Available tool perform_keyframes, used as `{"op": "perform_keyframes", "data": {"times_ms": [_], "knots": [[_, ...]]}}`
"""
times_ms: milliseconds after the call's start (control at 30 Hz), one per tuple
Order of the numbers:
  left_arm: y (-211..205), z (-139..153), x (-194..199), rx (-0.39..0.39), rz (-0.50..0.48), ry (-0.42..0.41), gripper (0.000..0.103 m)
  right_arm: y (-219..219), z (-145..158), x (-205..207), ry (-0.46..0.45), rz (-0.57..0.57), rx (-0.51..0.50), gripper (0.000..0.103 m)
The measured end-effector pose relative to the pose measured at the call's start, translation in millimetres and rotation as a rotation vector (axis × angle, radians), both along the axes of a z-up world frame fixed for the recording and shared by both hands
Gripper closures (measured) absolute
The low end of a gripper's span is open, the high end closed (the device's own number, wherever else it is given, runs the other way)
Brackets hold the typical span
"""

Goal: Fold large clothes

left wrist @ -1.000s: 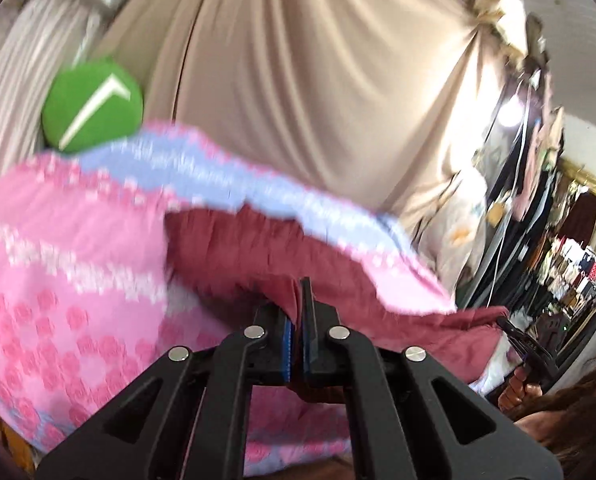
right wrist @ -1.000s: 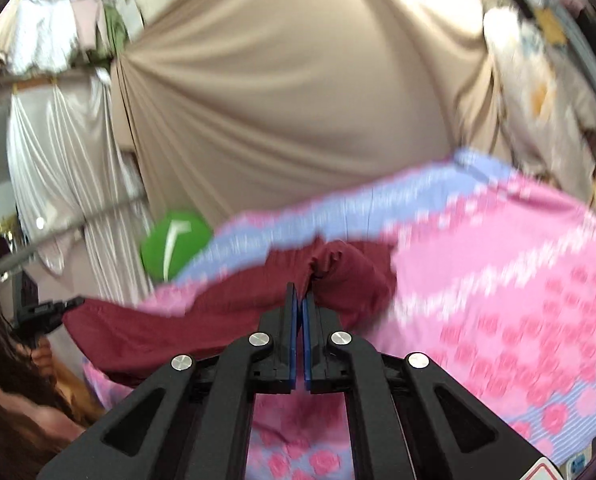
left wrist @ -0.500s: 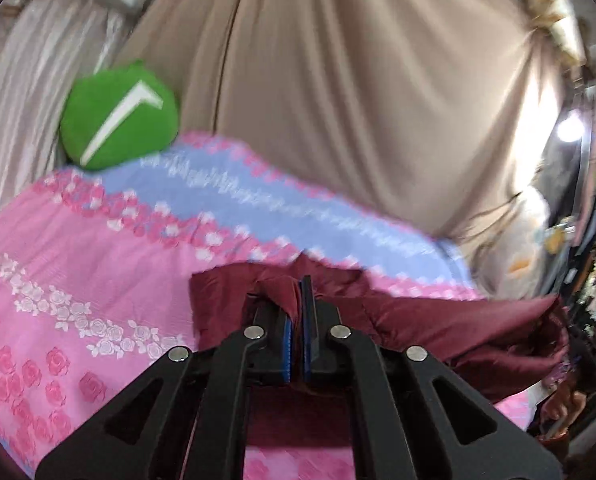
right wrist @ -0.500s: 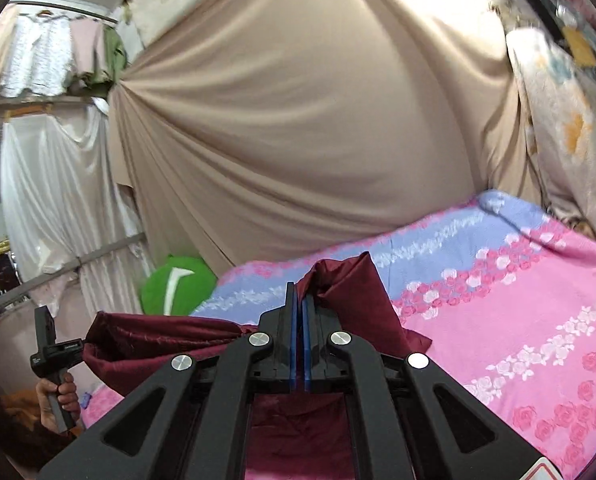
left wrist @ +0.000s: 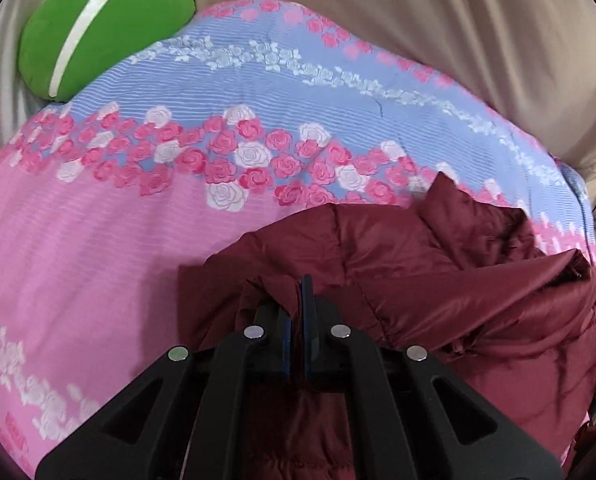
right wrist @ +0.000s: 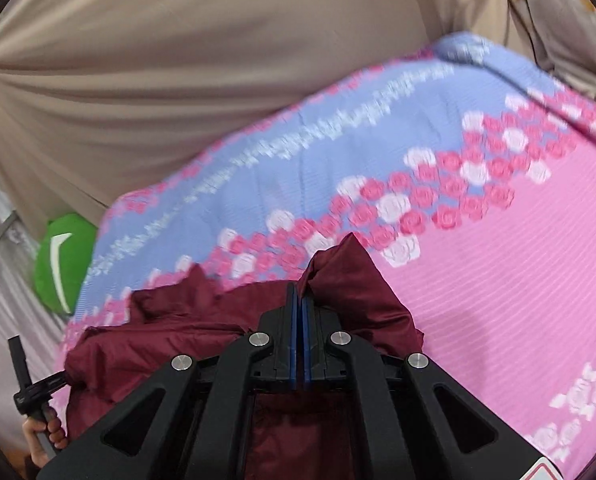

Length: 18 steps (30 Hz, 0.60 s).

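Both grippers, left (left wrist: 295,322) and right (right wrist: 300,330), are clamped on the maroon jacket (left wrist: 438,280), which lies on the near bed (left wrist: 97,240). It looks puffy, light and slippery; hold seams or corners.

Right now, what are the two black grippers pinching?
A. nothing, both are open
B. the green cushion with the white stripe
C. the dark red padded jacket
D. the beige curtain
C: the left gripper and the right gripper are each shut on a fold of the dark red padded jacket, which lies on the pink and blue floral bedsheet.
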<state>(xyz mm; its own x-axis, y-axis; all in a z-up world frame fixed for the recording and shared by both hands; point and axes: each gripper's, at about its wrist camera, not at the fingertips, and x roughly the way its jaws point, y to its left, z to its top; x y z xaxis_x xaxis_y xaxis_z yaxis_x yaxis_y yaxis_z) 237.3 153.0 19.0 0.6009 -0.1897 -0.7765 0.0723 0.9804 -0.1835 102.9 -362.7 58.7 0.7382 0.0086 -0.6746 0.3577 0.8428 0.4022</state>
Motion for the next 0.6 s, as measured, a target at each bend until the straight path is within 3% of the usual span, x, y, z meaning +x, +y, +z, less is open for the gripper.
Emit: {"op": "perform_keyframes", "data": {"times_ms": [233, 467, 600], "knots": [[-10, -25, 30, -0.009, -0.025, 0.008, 0.098, -15, -54, 29, 0.105, -0.020, 0.050, 0.102], [-23, -31, 30, 0.039, -0.021, -0.082, 0.097, -6, -63, 41, 0.162, -0.016, -0.028, 0.102], [-8, -32, 32, -0.078, -0.020, -0.079, 0.095, -5, -63, 41, 0.160, -0.015, -0.035, 0.100]]}}
